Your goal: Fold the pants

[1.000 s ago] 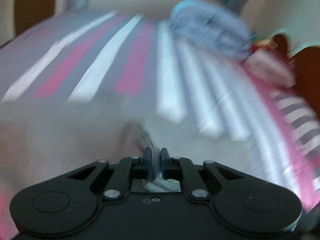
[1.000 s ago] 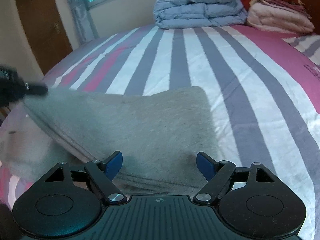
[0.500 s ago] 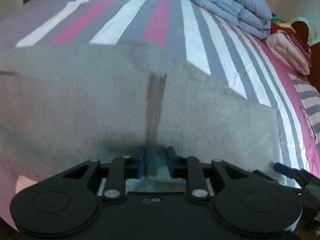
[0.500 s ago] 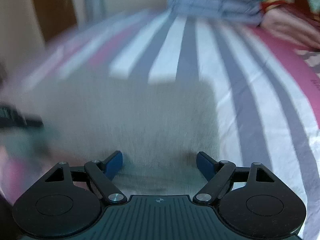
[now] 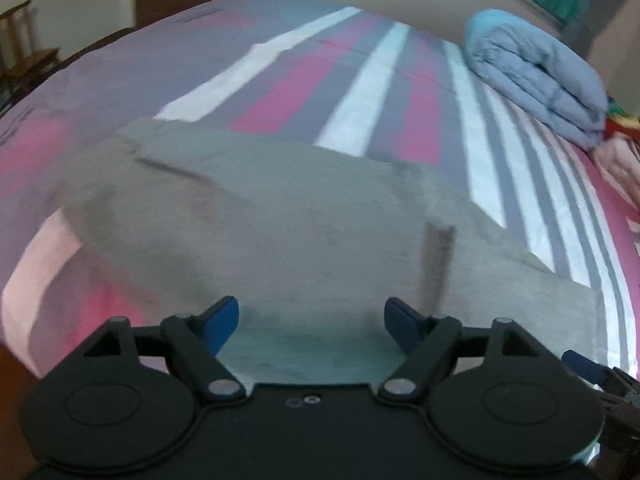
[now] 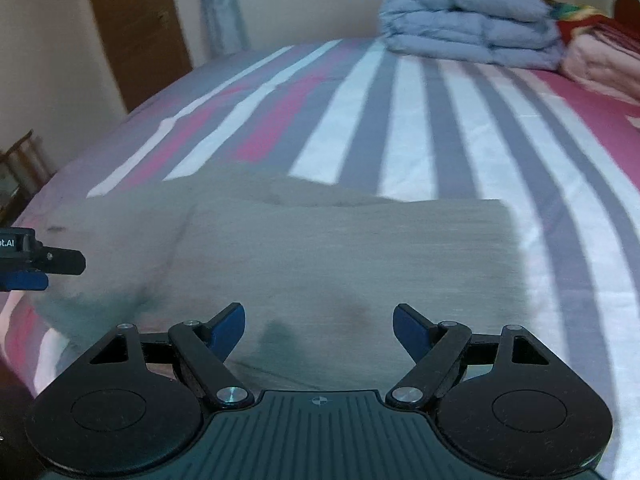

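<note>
The grey pants (image 5: pixel 304 232) lie folded flat on the striped bed, near its front edge; they also show in the right wrist view (image 6: pixel 344 256). My left gripper (image 5: pixel 311 322) is open and empty, just above the pants' near edge. My right gripper (image 6: pixel 319 326) is open and empty over the near right part of the pants. The left gripper's fingers (image 6: pixel 44 262) show at the left edge of the right wrist view. A tip of the right gripper (image 5: pixel 584 366) shows at the lower right of the left wrist view.
The bed (image 6: pixel 400 128) has a sheet with pink, grey and white stripes. A folded blue duvet (image 6: pixel 468 20) and pink folded blankets (image 6: pixel 600 60) lie at the far end. A brown door (image 6: pixel 132 28) and a wooden chair (image 5: pixel 24 40) stand to the left.
My left gripper was shut on the pants' edge and carried it over; it has now opened and let go. The pants lie flat. My right gripper stayed open.
</note>
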Demonstrator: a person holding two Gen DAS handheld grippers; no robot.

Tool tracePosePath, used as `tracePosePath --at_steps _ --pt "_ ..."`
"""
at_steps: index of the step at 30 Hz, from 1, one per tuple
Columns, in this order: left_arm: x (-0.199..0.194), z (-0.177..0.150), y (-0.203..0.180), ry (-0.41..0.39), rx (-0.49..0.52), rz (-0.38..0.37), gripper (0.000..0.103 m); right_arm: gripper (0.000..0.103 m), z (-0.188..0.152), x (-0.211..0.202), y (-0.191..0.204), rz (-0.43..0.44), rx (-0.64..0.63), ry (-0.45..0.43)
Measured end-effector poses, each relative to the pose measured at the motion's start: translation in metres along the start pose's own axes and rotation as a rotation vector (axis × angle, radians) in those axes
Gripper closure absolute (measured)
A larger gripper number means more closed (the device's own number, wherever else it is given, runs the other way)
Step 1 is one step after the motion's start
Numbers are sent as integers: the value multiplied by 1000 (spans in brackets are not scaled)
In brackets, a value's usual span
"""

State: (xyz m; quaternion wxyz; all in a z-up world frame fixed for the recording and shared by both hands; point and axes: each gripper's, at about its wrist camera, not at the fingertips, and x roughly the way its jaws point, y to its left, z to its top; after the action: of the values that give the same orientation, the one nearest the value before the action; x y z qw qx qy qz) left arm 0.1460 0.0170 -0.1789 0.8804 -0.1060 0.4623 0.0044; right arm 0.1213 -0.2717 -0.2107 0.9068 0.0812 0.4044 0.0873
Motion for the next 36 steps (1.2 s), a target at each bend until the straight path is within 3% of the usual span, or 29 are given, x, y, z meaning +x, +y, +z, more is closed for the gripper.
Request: tracePosePath --at_steps 7,12,15,16,18,20,27,31,36 --pt "-17 11 62 -56 -164 72 29 22 14 20 46 19 -68 -11" --pt "-4 17 131 -16 -426 78 29 22 13 36 61 -18 -95 8" --pt "11 19 156 26 -517 59 30 22 1 56 65 -87 -166 82" --pt "17 19 162 43 -536 48 30 16 -4 60 64 -102 -181 76" --pt "28 18 168 74 -581 21 30 5 -7 63 59 -136 -139 69" --pt "37 17 171 83 -620 -18 30 4 -8 62 48 -106 -77 77" --pt "56 20 174 33 -666 -88 29 3 -7 66 44 -108 -94 72" --pt "65 22 176 -2 -702 -166 30 3 -8 63 48 -104 -89 74" --pt "71 21 174 -28 -731 -184 31 3 -10 61 50 -109 -90 69"
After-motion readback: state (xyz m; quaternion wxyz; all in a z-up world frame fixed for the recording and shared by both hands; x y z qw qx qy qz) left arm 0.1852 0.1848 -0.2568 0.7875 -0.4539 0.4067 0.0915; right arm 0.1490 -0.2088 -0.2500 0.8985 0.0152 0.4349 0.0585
